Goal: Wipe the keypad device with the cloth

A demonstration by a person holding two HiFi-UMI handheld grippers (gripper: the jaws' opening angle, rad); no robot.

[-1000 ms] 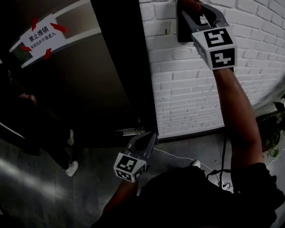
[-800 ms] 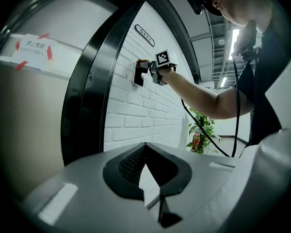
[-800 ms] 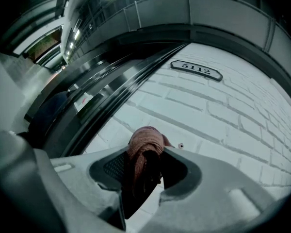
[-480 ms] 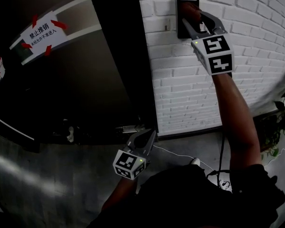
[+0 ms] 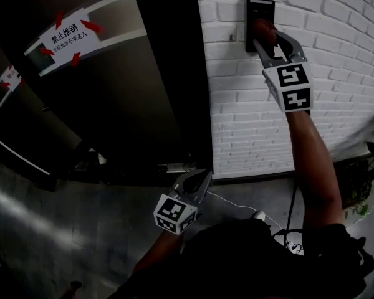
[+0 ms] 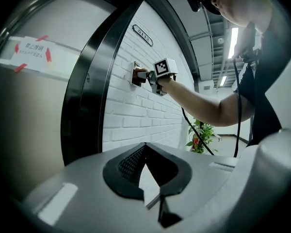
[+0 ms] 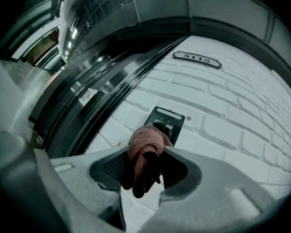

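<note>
A black keypad device (image 5: 257, 11) is fixed to the white brick wall (image 5: 336, 55). My right gripper (image 5: 265, 32) is raised to it and is shut on a reddish-brown cloth (image 5: 263, 27), which is pressed against the device's middle. In the right gripper view the bunched cloth (image 7: 144, 144) sits between the jaws and covers the lower part of the keypad device (image 7: 169, 117). My left gripper (image 5: 200, 180) hangs low by the wall's foot, shut and holding nothing. The left gripper view shows the right gripper (image 6: 146, 75) at the keypad device (image 6: 135, 74).
A dark door (image 5: 112, 98) with a white paper sign (image 5: 67, 35) taped in red stands left of the wall. A room number plate (image 7: 198, 59) is mounted above the keypad. A potted plant (image 5: 371, 167) stands at the right. A cable (image 5: 237, 205) lies on the floor.
My right gripper has slid the cloth down from the top of the keypad device to its middle. The head view has shifted a little. The left gripper stays low.
</note>
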